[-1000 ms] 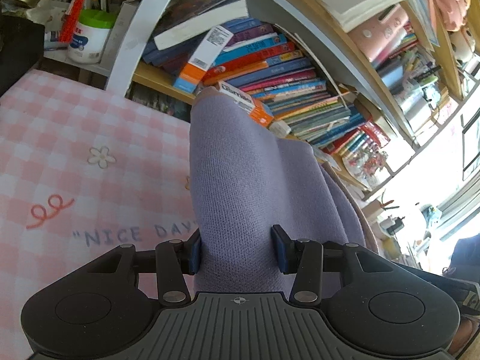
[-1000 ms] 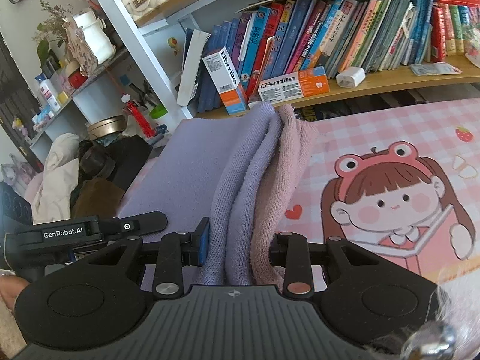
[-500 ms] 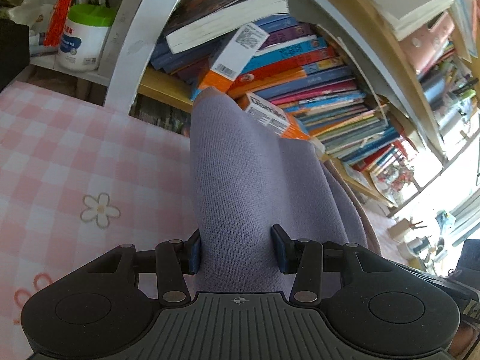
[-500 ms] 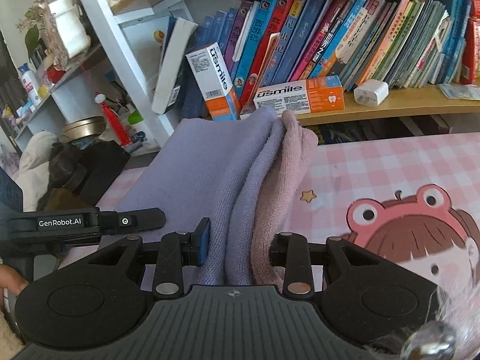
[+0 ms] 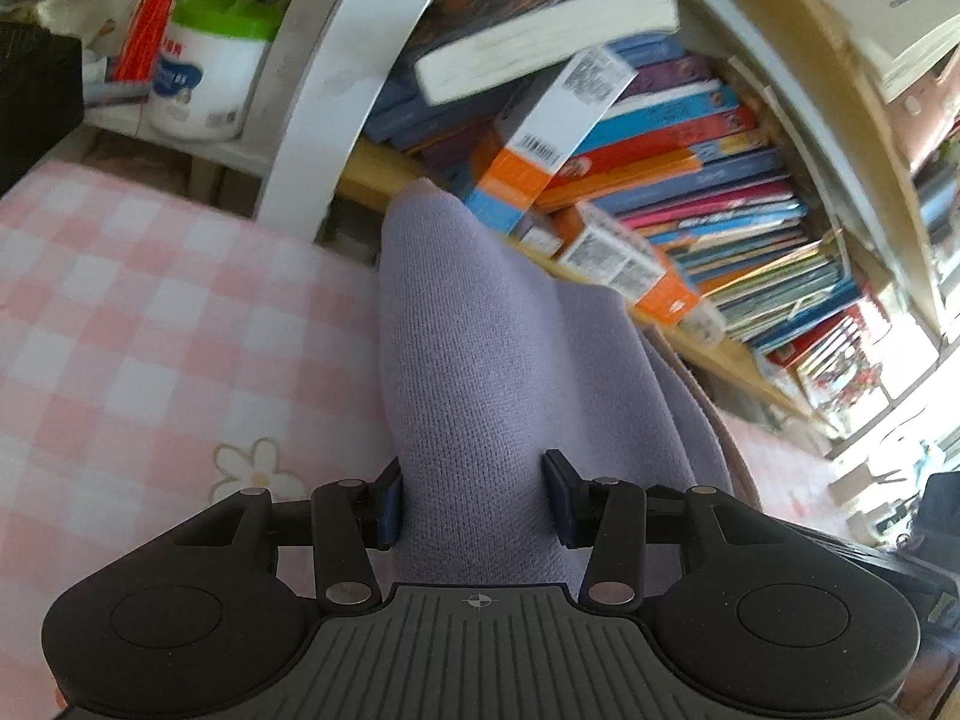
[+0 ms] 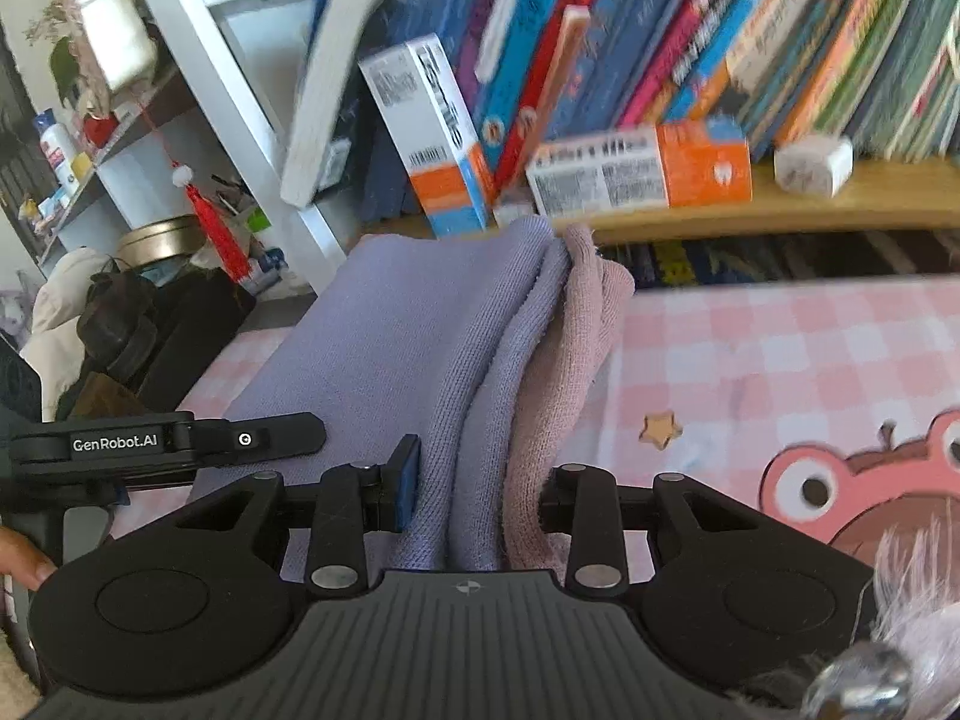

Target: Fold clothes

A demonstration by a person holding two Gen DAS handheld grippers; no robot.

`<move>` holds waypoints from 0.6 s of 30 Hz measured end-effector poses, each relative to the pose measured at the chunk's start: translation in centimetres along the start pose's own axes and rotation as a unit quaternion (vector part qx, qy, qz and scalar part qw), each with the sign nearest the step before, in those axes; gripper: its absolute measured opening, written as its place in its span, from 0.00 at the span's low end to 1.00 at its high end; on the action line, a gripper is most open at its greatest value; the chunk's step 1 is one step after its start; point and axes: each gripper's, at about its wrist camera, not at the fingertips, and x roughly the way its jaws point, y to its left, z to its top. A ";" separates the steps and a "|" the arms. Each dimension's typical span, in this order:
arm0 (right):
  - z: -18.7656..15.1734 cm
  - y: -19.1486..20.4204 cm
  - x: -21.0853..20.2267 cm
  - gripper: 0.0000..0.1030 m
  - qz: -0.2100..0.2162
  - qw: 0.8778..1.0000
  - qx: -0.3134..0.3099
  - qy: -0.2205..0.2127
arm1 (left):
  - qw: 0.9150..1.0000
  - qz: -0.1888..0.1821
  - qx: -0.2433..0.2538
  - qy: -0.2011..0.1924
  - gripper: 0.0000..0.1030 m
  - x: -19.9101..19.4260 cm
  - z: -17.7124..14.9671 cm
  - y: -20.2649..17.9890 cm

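Observation:
A lilac knit garment (image 5: 480,330) is bunched into thick folds and held up over a pink checked cloth (image 5: 150,330). My left gripper (image 5: 477,504) is shut on one end of it, pads pressed into the knit on both sides. In the right wrist view the same garment (image 6: 408,330) shows lilac layers with a dusty pink layer (image 6: 576,348) alongside, stretched as a flat band toward the left gripper's housing (image 6: 162,441). My right gripper (image 6: 477,489) is shut on the stacked layers. The garment's far tip reaches the shelf's edge.
A wooden bookshelf (image 6: 780,204) packed with books and orange toothpaste boxes (image 6: 642,171) stands close ahead. A white shelf post (image 5: 336,90) and a white jar (image 5: 204,78) are at the left. Dark bags (image 6: 150,324) lie left of the cloth. A cartoon print (image 6: 870,498) marks the cloth.
Both grippers have moved forward toward the bookshelf and a little lower, carrying the garment. The books loom larger. The printed lettering and most of the cartoon figure have slid out of view.

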 end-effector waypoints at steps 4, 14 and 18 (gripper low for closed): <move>-0.5 -1.7 0.4 0.42 0.014 0.999 0.041 0.010 | 1.000 -0.003 -0.006 0.004 0.50 0.2 -0.2 0.6; -0.2 -0.7 -1.7 0.75 -0.059 0.998 0.002 -0.001 | 0.995 0.077 0.059 -0.037 0.65 -2.2 -0.5 -1.5; -0.6 0.2 -3.8 0.84 -0.106 0.994 -0.025 -0.027 | 0.987 0.107 0.095 -0.068 0.74 -4.7 -1.3 -3.0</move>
